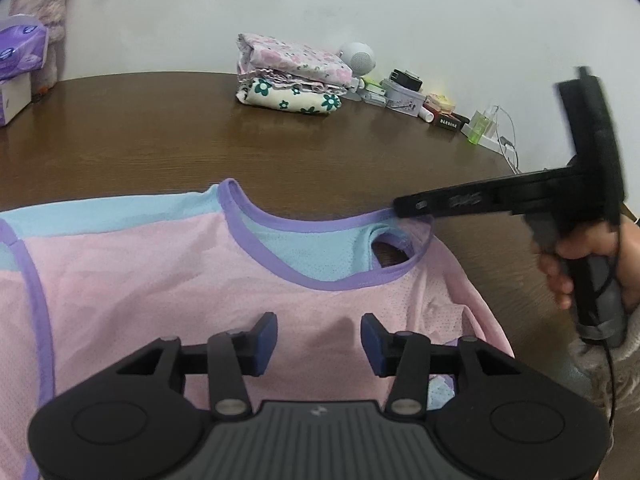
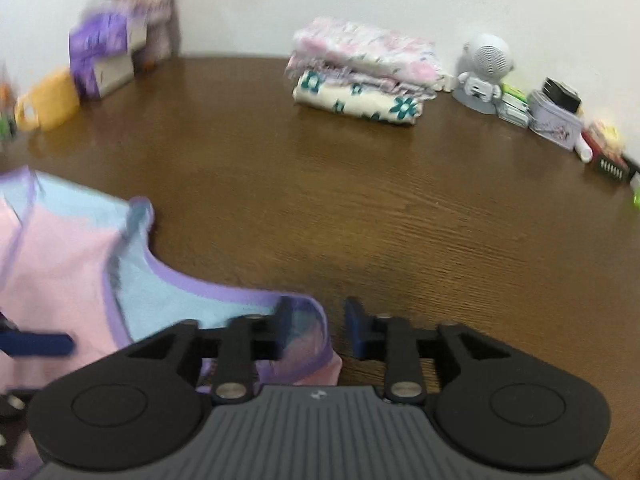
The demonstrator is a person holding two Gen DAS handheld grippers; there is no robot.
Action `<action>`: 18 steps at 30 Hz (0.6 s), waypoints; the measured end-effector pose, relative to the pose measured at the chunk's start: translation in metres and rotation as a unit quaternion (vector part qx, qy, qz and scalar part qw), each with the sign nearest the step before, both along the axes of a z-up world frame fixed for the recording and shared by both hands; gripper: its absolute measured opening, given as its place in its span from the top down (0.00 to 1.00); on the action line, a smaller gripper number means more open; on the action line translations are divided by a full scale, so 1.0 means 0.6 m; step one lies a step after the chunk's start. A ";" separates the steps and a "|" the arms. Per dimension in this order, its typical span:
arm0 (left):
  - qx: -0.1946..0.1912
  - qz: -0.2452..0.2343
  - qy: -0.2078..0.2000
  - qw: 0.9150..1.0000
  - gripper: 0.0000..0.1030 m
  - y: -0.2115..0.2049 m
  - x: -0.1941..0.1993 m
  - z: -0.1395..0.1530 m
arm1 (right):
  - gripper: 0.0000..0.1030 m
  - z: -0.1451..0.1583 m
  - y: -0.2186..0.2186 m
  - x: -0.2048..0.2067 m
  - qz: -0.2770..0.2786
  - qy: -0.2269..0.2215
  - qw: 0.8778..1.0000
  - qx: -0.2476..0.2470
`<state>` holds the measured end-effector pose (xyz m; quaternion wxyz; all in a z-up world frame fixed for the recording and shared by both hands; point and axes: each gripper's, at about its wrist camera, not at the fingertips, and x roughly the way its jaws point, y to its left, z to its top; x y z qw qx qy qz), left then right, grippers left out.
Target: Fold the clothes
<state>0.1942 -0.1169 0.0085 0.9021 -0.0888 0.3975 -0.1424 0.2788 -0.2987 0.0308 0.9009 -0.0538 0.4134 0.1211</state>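
A pink shirt (image 1: pixel 192 276) with blue shoulders and purple trim lies spread on the brown bench (image 1: pixel 280 148), collar toward the wall. The left gripper (image 1: pixel 319 338) hovers over the chest with its jaws apart and nothing between them. The right gripper (image 2: pixel 316 330) sits at the shirt's shoulder by the collar; its jaws stand apart, and the purple-edged cloth lies between them, against the left finger but not pinched.

This looks like the start of a fold, with the shirt smoothed and no side turned in yet. To do it well, each gripper should close on a single clean edge of cloth, the right on the shoulder seam and the left lower on the same side, then lift together and carry that side across to the middle. Lift only enough to clear the bench, so the shirt does not drag or bunch. A stack of folded clothes (image 1: pixel 290 76) waits well apart by the wall.
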 end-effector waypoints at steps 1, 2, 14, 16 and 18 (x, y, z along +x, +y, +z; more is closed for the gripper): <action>-0.002 0.002 -0.001 1.000 0.56 0.003 -0.002 0.001 | 0.69 0.008 -0.008 -0.005 -0.005 -0.005 1.000 0.012; -0.004 0.004 -0.002 1.000 0.55 0.006 -0.003 0.002 | 0.69 0.016 -0.016 -0.011 -0.010 -0.010 1.000 0.025; -0.011 0.009 -0.010 1.000 0.53 0.028 -0.022 0.007 | 0.81 0.013 0.004 -0.103 0.027 -0.012 0.999 0.041; -0.010 0.005 -0.012 1.000 0.53 0.030 -0.027 0.007 | 0.81 0.003 0.003 -0.093 0.016 -0.003 0.999 0.047; -0.005 0.004 -0.015 1.000 0.52 0.029 -0.031 0.007 | 0.81 -0.008 0.003 -0.083 0.014 0.001 0.998 0.053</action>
